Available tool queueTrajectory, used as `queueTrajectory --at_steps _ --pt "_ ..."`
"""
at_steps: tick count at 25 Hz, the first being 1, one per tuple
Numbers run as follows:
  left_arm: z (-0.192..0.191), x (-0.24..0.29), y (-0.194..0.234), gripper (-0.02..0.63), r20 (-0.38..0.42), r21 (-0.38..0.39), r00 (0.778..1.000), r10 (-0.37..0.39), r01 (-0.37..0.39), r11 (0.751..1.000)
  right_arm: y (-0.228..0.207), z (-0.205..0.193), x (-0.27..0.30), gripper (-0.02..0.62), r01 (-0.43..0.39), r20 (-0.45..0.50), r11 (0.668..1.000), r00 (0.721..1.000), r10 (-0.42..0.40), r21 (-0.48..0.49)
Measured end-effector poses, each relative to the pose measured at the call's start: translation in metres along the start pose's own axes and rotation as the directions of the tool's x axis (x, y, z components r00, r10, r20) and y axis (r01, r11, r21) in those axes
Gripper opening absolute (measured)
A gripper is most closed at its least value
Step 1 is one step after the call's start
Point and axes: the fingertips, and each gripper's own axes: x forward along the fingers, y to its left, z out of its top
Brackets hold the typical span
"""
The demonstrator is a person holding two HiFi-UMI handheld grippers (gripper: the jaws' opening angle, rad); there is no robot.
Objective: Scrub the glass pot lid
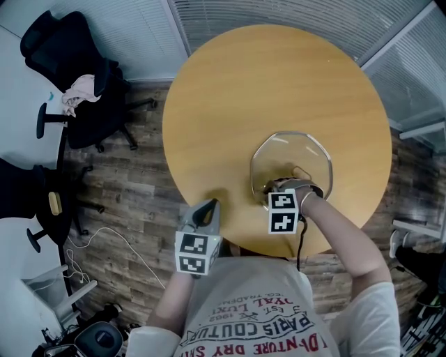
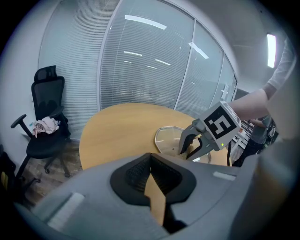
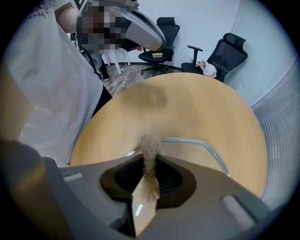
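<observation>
Head view: the glass pot lid [image 1: 291, 155] lies flat on the round wooden table [image 1: 230, 90], at lower right of centre in the frame. Its outline is a rounded octagon, about as wide as it is long, so no long axis can be read. Which face is up cannot be told.

Right gripper [image 1: 279, 185]: positioned over the lower edge of the lid, jaws pointing toward the top of the frame. In the right gripper view the jaws are clenched on a thin tan scrub pad [image 3: 150, 164]. The pad tip projects past the jaws toward the metal lid rim [image 3: 213, 151]. Whether the pad touches the glass cannot be made out.

Left gripper [image 1: 209, 206]: held at the lower left edge of the table, well apart from the lid. In the left gripper view its jaws are pressed together with nothing between them, and they point across the table toward the lid.

Surroundings: a black office chair [image 1: 90, 77] stands at upper left of the head view with a crumpled cloth [image 1: 78, 94] on its seat. A white cable [image 1: 111, 240] trails over the wood floor at lower left. Window blinds [image 1: 293, 17] run along the top of the frame.

Obstruction: the right gripper's marker cube [image 1: 283, 211] and body cover the lower part of the lid. The pad is not distinguishable in the head view.
</observation>
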Motion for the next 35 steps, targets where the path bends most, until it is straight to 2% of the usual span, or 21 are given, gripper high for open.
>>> queueTrajectory --at_steps 7,14,25,35 --pt "-0.021 -0.003 -0.019 0.006 -0.015 -0.017 1.0 0.001 -0.001 1.0 0.027 -0.007 0.004 0.075 -0.014 0.011 0.999 1.0 0.015 -0.04" --pt "-0.032 -0.011 -0.03 0.008 0.004 -0.042 1.0 0.027 -0.027 0.999 0.048 -0.017 0.004 0.075 -0.018 0.005 0.998 1.0 0.018 -0.066" --pt "-0.052 -0.026 -0.043 0.006 0.005 -0.045 0.999 0.047 -0.047 0.998 0.076 -0.037 0.002 0.075 -0.041 0.016 0.998 0.999 0.041 -0.04" --pt "-0.047 -0.025 -0.057 0.006 0.009 -0.011 1.0 0.029 -0.028 1.0 0.102 -0.062 -0.004 0.075 -0.087 0.018 0.996 0.996 0.087 0.007"
